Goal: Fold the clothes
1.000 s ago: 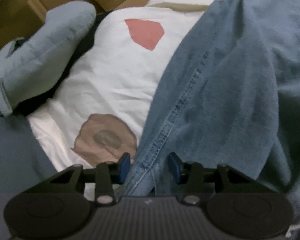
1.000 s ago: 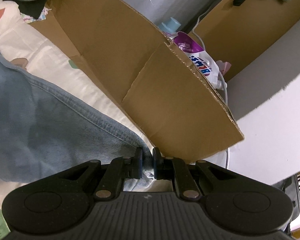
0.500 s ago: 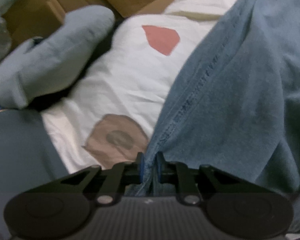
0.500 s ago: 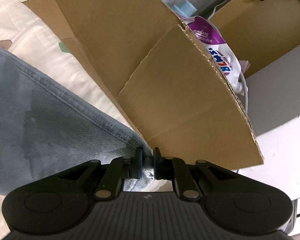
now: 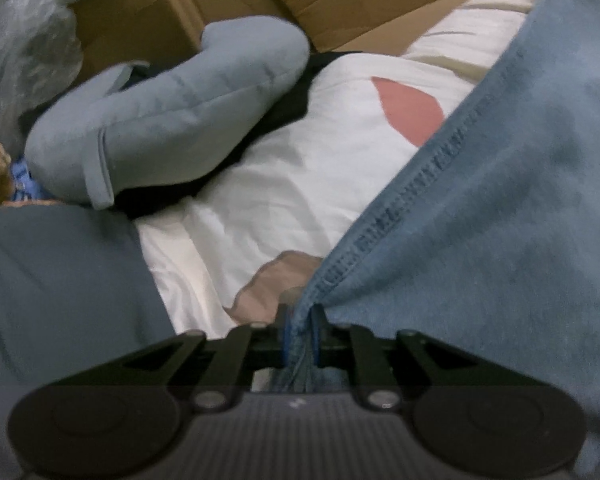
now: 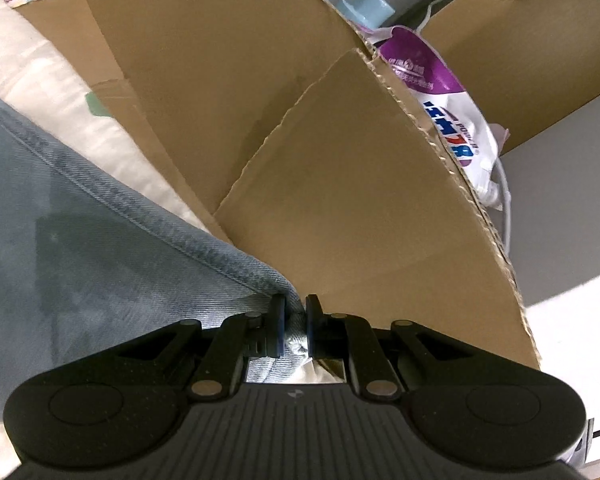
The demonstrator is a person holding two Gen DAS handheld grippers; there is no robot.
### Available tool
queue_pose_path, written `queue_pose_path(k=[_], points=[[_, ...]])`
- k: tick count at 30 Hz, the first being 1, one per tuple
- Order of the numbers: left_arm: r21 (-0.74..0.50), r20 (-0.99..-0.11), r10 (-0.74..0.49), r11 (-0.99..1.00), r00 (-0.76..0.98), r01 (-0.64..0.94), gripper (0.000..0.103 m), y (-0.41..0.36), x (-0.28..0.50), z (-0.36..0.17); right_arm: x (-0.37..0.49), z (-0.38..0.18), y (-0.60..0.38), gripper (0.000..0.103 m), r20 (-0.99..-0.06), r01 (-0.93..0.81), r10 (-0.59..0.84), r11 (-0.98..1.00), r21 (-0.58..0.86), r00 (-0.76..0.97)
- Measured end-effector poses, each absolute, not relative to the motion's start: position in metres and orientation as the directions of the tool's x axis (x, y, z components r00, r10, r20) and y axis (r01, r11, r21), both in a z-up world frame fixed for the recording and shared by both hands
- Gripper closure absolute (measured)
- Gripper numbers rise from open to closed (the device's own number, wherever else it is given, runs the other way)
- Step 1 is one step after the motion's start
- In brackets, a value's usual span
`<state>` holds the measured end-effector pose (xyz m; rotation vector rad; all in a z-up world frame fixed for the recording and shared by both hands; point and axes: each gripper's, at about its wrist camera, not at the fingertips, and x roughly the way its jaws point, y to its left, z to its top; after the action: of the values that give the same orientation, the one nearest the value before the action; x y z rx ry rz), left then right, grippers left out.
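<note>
A blue denim garment (image 5: 500,208) lies over a white bed sheet (image 5: 300,184) with coloured patches. My left gripper (image 5: 301,320) is shut on the stitched edge of the denim and holds it up off the sheet. In the right wrist view the same denim garment (image 6: 80,232) spreads to the left. My right gripper (image 6: 294,320) is shut on a corner of it beside a cardboard box.
A light blue padded cushion (image 5: 168,120) lies at the sheet's far left, over something black. A grey-blue cloth (image 5: 60,288) is at the near left. Cardboard boxes (image 6: 320,160) stand along the bed's far side, with a purple and white bag (image 6: 440,100) behind.
My left gripper was open around the denim edge and has shut on it, then lifted it. My right gripper has stayed shut on the denim and moved toward the cardboard box.
</note>
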<state>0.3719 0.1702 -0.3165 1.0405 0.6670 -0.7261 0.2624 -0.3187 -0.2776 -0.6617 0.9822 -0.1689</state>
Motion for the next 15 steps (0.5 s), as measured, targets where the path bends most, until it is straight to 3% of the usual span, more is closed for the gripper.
queue_pose_path(k=[12, 13, 14, 15], points=[[0.482, -0.793, -0.208, 0.360, 0.573, 0.798, 0.083, 0.161, 0.373, -0.313, 0.303, -0.331, -0.330, 0.093, -0.772, -0.104, -0.384, 0.862, -0.497, 0.506], [0.477, -0.791, -0.225, 0.353, 0.568, 0.805, 0.082, 0.157, 0.370, -0.310, 0.305, -0.332, -0.333, 0.090, -0.777, -0.091, -0.379, 0.870, -0.484, 0.503], [0.472, -0.790, -0.242, 0.346, 0.563, 0.811, 0.079, 0.154, 0.368, -0.308, 0.305, -0.331, -0.336, 0.077, -0.778, -0.071, -0.378, 0.879, -0.472, 0.502], [0.467, -0.788, -0.259, 0.338, 0.558, 0.817, 0.074, 0.151, 0.365, -0.306, 0.304, -0.327, -0.339, 0.073, -0.779, -0.050, -0.362, 0.893, -0.448, 0.511]])
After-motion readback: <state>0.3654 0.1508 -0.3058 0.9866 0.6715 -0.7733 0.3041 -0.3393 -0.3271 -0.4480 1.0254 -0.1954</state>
